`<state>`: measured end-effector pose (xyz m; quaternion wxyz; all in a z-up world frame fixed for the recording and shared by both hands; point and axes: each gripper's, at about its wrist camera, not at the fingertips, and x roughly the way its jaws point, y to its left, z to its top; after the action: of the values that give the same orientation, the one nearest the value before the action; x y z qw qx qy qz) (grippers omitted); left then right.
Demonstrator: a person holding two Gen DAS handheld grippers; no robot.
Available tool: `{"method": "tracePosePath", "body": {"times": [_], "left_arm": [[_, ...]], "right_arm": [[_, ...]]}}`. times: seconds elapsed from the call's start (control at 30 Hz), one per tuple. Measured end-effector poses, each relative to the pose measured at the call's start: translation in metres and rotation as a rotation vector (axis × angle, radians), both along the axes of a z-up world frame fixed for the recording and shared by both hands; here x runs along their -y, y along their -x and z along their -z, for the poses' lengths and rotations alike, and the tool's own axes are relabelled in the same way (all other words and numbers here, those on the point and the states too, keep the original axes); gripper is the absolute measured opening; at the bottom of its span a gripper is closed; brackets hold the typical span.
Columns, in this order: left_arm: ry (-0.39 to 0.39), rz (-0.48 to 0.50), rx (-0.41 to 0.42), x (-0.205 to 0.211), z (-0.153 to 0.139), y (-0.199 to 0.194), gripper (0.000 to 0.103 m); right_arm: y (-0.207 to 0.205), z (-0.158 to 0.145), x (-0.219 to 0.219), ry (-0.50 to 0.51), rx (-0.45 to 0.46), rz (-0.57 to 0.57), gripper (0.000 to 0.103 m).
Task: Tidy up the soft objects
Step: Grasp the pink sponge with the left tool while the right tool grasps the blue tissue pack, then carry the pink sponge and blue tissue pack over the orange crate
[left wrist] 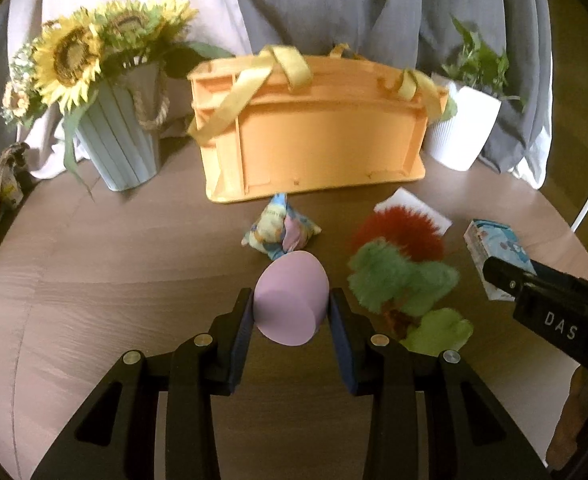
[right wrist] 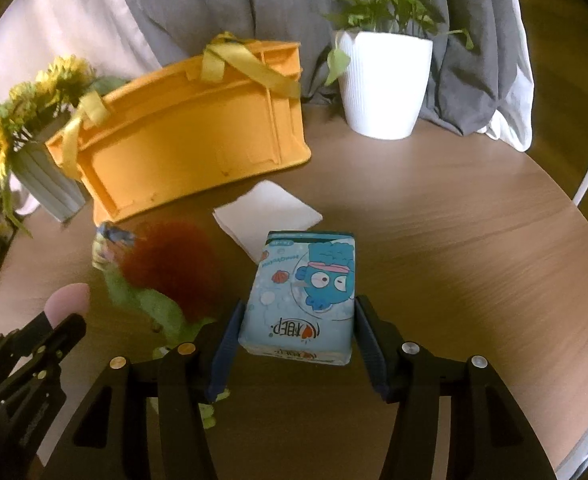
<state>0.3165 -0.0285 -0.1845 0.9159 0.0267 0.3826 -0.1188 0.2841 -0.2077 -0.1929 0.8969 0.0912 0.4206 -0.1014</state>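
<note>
left gripper [left wrist: 290, 312]: jaws clamped on pink sponge [left wrist: 290, 300] (lifted off tabletop [left wrist: 114, 280]) | right gripper [right wrist: 295, 332]: jaws clamped on tissue pack [right wrist: 305, 292] | orange basket [left wrist: 313, 136] behind both

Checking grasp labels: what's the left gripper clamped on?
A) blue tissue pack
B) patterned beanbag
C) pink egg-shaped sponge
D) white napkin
C: in the left wrist view the left gripper has both pads pressed on the pink egg-shaped sponge.

You get dim, warm light, fisheye bending with dark corners, a motion-blurred basket [left wrist: 313, 128], and soft shadows on the table [right wrist: 453, 240].
</note>
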Motion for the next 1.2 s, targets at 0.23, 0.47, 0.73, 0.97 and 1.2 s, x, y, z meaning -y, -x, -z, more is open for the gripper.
{"method": "tracePosePath", "body": {"times": [0.23, 0.47, 0.73, 0.97, 1.2], "left_arm": [[0.025, -0.015, 0.055, -0.001, -0.029, 0.008, 0.037], [0.048, -0.024, 0.114, -0.004, -0.057, 0.014, 0.037], [0.063, -0.037, 0.188, -0.009, -0.088, 0.019, 0.037], [0.073, -0.038, 0.257, -0.012, -0.112, 0.018, 0.037], [0.081, -0.040, 0.296, -0.010, -0.125, 0.009, 0.037]], "right_arm": [[0.006, -0.028, -0.003, -0.018, 0.055, -0.039, 0.056], [0.011, -0.053, -0.008, -0.026, 0.107, -0.071, 0.056], [0.012, -0.085, -0.012, -0.021, 0.185, -0.098, 0.056], [0.010, -0.111, -0.016, -0.005, 0.261, -0.114, 0.055], [0.001, -0.123, -0.015, -0.020, 0.318, -0.123, 0.052]]}}
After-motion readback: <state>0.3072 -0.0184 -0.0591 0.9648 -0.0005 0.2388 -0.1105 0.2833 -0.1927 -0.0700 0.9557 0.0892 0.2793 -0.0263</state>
